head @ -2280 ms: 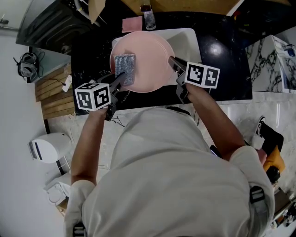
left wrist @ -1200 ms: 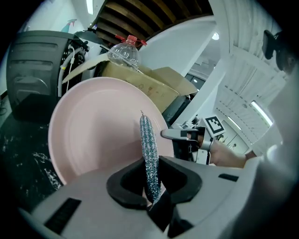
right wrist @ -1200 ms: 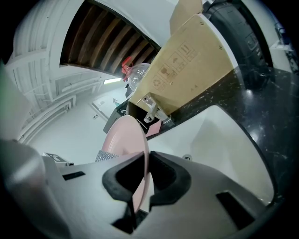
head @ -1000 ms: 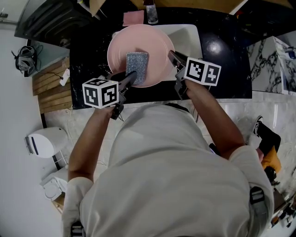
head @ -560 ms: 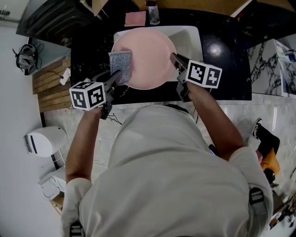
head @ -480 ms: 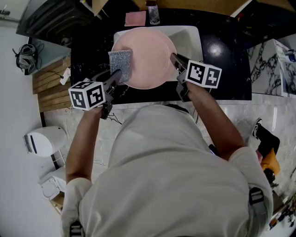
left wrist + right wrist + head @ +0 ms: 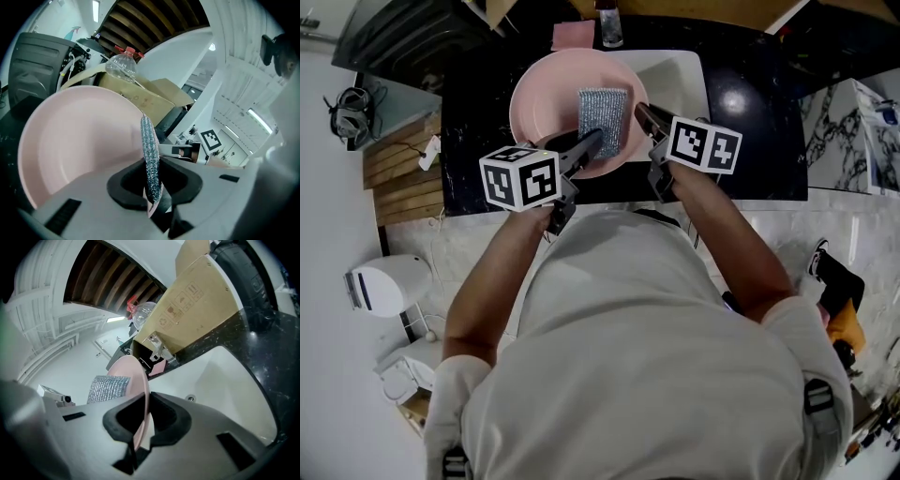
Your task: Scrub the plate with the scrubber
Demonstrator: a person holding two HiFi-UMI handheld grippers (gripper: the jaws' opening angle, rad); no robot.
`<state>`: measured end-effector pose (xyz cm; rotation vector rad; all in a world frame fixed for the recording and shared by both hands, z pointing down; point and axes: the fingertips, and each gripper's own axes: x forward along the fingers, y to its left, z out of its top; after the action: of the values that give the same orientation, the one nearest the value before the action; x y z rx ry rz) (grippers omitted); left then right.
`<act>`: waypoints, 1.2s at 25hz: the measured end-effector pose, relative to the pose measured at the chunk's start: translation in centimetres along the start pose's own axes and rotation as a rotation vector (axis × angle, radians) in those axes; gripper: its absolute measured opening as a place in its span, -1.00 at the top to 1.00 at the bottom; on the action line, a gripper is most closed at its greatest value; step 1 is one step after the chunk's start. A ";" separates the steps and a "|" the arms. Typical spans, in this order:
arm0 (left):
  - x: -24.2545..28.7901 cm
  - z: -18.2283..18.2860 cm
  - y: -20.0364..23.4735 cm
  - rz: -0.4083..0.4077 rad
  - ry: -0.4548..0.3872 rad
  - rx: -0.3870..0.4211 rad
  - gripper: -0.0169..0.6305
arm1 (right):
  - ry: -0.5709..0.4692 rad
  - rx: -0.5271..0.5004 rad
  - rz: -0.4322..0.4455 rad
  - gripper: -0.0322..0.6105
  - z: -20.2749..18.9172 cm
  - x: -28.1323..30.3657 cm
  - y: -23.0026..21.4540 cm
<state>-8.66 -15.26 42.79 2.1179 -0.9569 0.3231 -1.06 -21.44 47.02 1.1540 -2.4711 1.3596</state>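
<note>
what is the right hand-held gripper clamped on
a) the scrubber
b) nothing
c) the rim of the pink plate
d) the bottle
c, the right hand-held gripper has its jaws closed on the plate at its rim; the scrubber is pinched in the left hand-held gripper.

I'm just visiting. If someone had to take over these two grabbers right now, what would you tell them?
Left gripper: shut on the scrubber, whose flat face lies against the plate.
Right gripper: shut on the plate's right rim, holding it over the sink.
Done: both grips are set and the scrubber is on the plate.
Left: probably more scrubbing. The plate shows no dirt, so progress can't be judged.
</note>
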 end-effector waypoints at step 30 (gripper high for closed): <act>-4.4 -0.2 8.9 0.193 -0.009 -0.028 0.73 | 0.002 0.005 -0.020 0.80 0.6 -0.9 -1.4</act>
<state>-18.06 -16.50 45.60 2.0075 -1.1680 0.3945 0.69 -21.85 47.22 1.1750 -2.4497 1.3619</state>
